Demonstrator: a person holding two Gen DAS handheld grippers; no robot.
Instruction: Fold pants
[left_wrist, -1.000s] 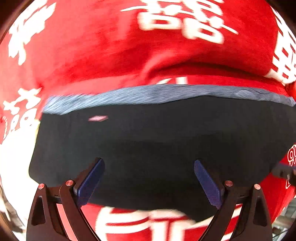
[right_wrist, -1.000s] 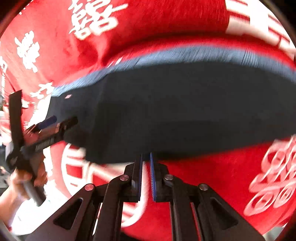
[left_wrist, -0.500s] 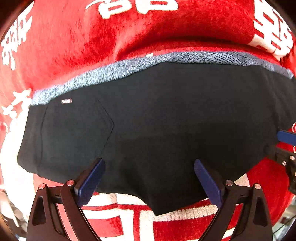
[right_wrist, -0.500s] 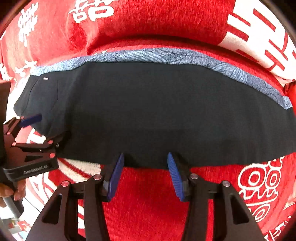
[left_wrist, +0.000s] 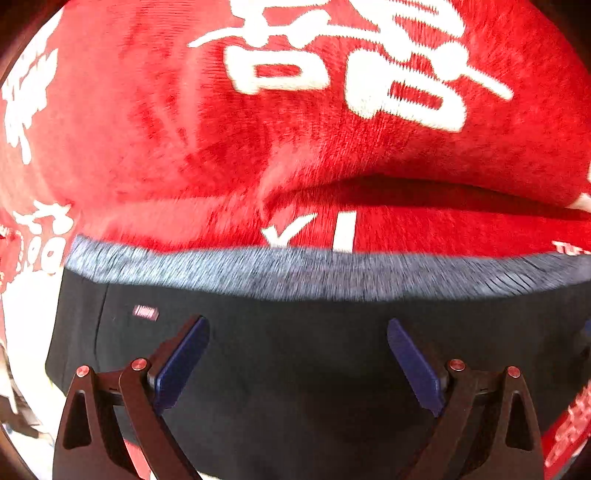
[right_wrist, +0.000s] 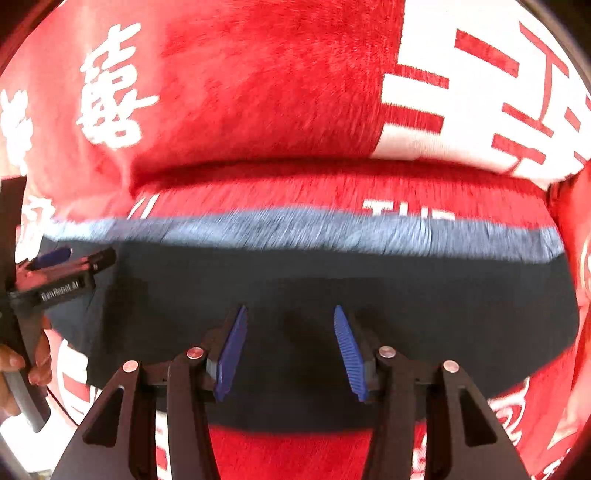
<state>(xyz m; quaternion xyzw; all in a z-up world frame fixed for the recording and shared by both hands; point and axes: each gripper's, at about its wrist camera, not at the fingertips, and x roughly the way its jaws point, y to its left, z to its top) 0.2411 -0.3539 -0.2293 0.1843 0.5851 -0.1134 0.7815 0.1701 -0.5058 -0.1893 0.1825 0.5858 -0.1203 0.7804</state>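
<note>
Dark folded pants (left_wrist: 295, 350) with a grey-blue waistband (left_wrist: 314, 273) lie flat on the red blanket. A small label (left_wrist: 145, 312) shows near their left end. My left gripper (left_wrist: 297, 332) hangs open over the dark cloth, nothing between its blue pads. In the right wrist view the same pants (right_wrist: 295, 288) stretch across the frame, waistband (right_wrist: 314, 230) at the far side. My right gripper (right_wrist: 288, 317) stands open above the near half of the cloth, holding nothing. The left gripper (right_wrist: 70, 258) shows at the pants' left end, held by a hand (right_wrist: 22, 362).
A red plush blanket (left_wrist: 295, 155) with large white characters covers the surface under the pants. A raised fold of it (right_wrist: 295, 173) runs just beyond the waistband. A white patch of the blanket (right_wrist: 480, 92) lies at the far right.
My right gripper went from shut to open and let go of the pants' near edge. Both grippers then moved forward over the cloth toward the waistband. The pants now lie flat.
</note>
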